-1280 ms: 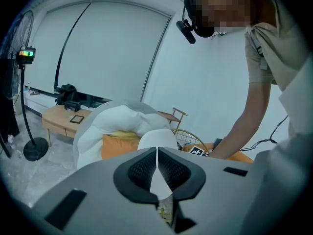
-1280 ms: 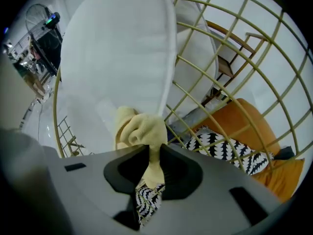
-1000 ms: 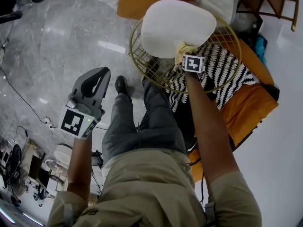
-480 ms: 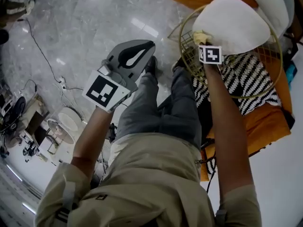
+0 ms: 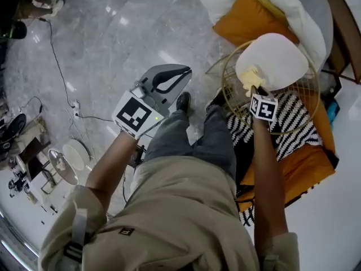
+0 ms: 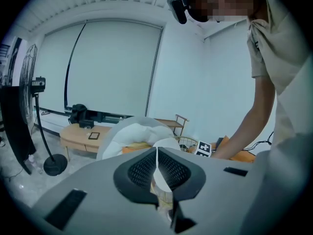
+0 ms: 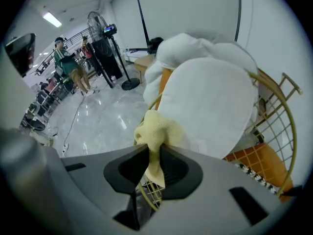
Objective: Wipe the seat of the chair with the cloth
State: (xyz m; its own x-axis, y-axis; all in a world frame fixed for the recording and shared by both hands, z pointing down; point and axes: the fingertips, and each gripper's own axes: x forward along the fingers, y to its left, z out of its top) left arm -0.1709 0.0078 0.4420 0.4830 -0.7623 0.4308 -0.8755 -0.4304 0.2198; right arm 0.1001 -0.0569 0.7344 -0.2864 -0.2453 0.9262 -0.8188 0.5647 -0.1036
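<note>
The chair is a round gold wire frame [image 5: 230, 97] with a white seat cushion [image 5: 276, 61]. My right gripper [image 5: 251, 88] is shut on a yellow cloth [image 5: 250, 79], which is bunched against the cushion's near left edge. In the right gripper view the cloth [image 7: 157, 131] sticks up from between the jaws of the right gripper [image 7: 151, 155] and touches the white cushion [image 7: 210, 106]. My left gripper [image 5: 181, 73] is held in the air to the left of the chair, over the floor. It is shut and holds nothing, as the left gripper [image 6: 157, 166] also appears in its own view.
Behind the chair are orange cushions [image 5: 248, 18] and a white pillow [image 5: 293, 4]. A black-and-white patterned cushion [image 5: 293, 129] lies under the frame on an orange seat [image 5: 304, 162]. Cables [image 5: 62, 78] run over the marble floor. A standing fan [image 7: 110, 48] and people [image 7: 66, 65] are further off.
The left gripper has risen and moved right, closer to the chair. The right gripper still holds the cloth at the cushion's edge, now at its lower left side.
</note>
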